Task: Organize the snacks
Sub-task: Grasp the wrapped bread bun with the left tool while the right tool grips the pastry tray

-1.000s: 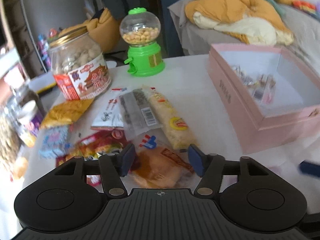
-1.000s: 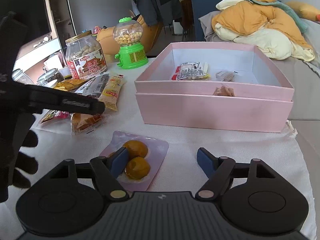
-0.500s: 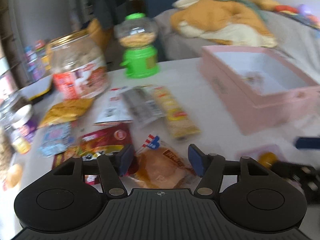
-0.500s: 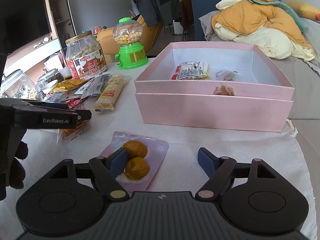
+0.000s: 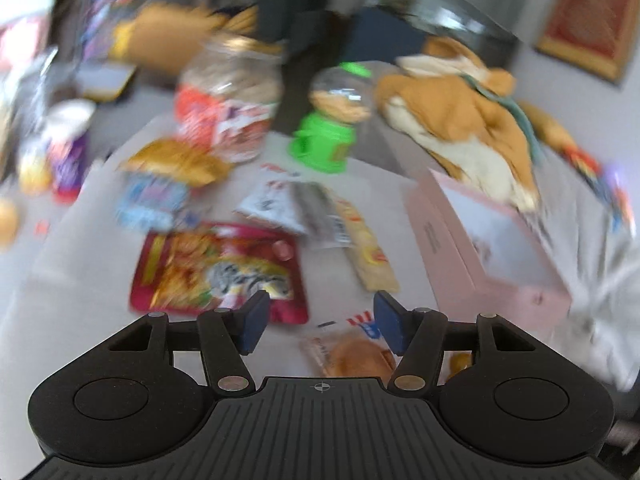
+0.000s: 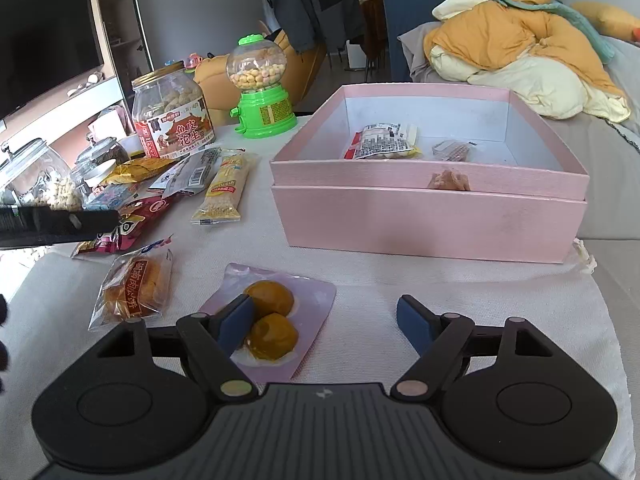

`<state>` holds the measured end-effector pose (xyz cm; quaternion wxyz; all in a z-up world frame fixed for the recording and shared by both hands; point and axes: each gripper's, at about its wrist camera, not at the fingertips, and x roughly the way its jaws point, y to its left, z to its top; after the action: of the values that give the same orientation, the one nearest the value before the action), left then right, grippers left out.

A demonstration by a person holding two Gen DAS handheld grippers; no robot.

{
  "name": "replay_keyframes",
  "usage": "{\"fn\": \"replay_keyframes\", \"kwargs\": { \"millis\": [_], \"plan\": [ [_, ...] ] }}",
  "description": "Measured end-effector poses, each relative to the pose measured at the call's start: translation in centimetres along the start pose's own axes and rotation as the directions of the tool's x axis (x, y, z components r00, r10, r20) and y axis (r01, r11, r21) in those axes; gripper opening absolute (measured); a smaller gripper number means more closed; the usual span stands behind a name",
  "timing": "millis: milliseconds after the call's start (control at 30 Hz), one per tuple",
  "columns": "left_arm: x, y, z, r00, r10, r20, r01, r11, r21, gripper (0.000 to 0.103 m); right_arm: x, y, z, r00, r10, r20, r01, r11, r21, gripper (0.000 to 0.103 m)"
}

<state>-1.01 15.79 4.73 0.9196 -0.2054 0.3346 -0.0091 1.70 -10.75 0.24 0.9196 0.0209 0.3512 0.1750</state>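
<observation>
Two grippers here and neither one has anything in it right now. My left gripper (image 5: 318, 322) has swung across the table and rolled since a second ago, so its view is tilted and smeared. Its jaws have just been narrowing a bit, but they're spread with nothing between them: the red snack pouch (image 5: 218, 270) lies ahead on the left, and the bun packet (image 5: 354, 356) that used to sit between the tips now peeks out low, by the right fingertip. I'd guess I'm lining up on a different snack, but nothing is grabbed.

My right gripper (image 6: 326, 322) hasn't budged. Jaws wide apart, hovering over the purple packet with two yolk-coloured balls (image 6: 276, 318), which sits on the white cloth just beside its left fingertip, not pinched.

Pink box (image 6: 430, 216) is ahead and to the right of that packet, open, with a few snacks inside, so most of the sorting is still to do.

Orientation: the purple packet's long axis runs diagonally, near end toward my gripper and far end angling up and right, roughly toward the box. The yellow bar (image 6: 226, 190) lies lengthwise, pointing away from me toward the green candy dispenser (image 6: 262, 92).
</observation>
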Motion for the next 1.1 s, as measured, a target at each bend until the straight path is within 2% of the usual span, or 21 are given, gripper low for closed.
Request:
{"fn": "replay_keyframes", "kwargs": {
  "millis": [100,233,300,367,433,467,533,567,633,767,833,900,933,967,1100],
  "plan": [
    [0.4,0.4,-0.1,0.999,0.021,-0.042,-0.022,1.000,-0.021,0.063,0.0,0.0,0.0,1.000,0.000,0.000,0.000,1.000,0.001,0.080],
    [1.0,-1.7,-1.5,0.994,-0.022,-0.110,0.024,1.000,0.018,0.063,0.0,0.0,0.0,1.000,0.000,0.000,0.000,1.000,0.000,0.080],
    [2.0,-3.9,-2.4,0.990,0.009,-0.138,0.008,0.993,0.122,0.065,0.0,0.0,0.0,1.000,0.000,0.000,0.000,1.000,0.000,0.080],
    [3.6,-6.2,-3.6,0.983,0.112,-0.147,-0.066,0.956,0.286,0.068,0.0,0.0,0.0,1.000,0.000,0.000,0.000,1.000,0.000,0.080],
    [4.4,-7.2,-4.6,0.982,0.157,-0.109,-0.103,0.917,0.386,0.071,0.0,-0.1,0.0,1.000,0.000,0.000,0.000,1.000,0.000,0.080],
    [4.5,-7.3,-4.7,0.981,0.165,-0.101,-0.111,0.908,0.403,0.071,-0.1,-0.1,0.0,1.000,0.001,0.000,-0.001,1.000,0.000,0.080],
    [4.1,-6.7,-4.6,0.984,0.139,-0.106,-0.090,0.922,0.377,0.068,-0.1,-0.1,0.0,1.000,0.000,0.000,0.000,1.000,0.000,0.080],
    [3.6,-6.1,-4.5,0.987,0.115,-0.108,-0.070,0.932,0.355,0.060,-0.2,-0.1,-0.1,1.000,-0.001,-0.001,0.001,1.000,0.000,0.080],
    [2.5,-5.2,-4.6,0.991,0.079,-0.111,-0.040,0.947,0.319,0.060,-0.5,-0.3,-0.2,1.000,0.005,-0.007,-0.005,1.000,-0.010,0.080],
    [0.8,-4.3,-5.8,0.994,0.055,-0.099,-0.023,0.955,0.295,0.060,-1.8,-0.7,-1.0,0.999,0.038,-0.020,-0.040,0.994,-0.103,0.081],
    [0.6,-4.2,-6.3,0.996,0.041,-0.080,-0.017,0.961,0.276,0.060,-3.0,-0.7,-1.5,1.000,-0.028,0.011,0.029,0.985,-0.169,0.081],
    [0.6,-4.3,-6.9,0.998,0.044,-0.044,-0.030,0.960,0.278,0.060,-4.3,-0.2,-2.2,0.987,-0.136,0.086,0.152,0.960,-0.234,0.081],
    [0.6,-4.5,-7.2,0.998,0.048,-0.031,-0.037,0.958,0.284,0.060,-4.9,0.1,-2.4,0.982,-0.156,0.108,0.179,0.951,-0.252,0.081],
    [0.5,-4.6,-7.4,0.998,0.053,-0.020,-0.044,0.955,0.294,0.061,-5.4,0.2,-2.4,0.984,-0.145,0.107,0.168,0.952,-0.255,0.081],
    [0.4,-4.8,-7.9,0.998,0.059,0.008,-0.058,0.947,0.316,0.061,-5.3,1.3,-2.4,1.000,-0.016,0.021,0.020,0.972,-0.235,0.081]
  ]
}}
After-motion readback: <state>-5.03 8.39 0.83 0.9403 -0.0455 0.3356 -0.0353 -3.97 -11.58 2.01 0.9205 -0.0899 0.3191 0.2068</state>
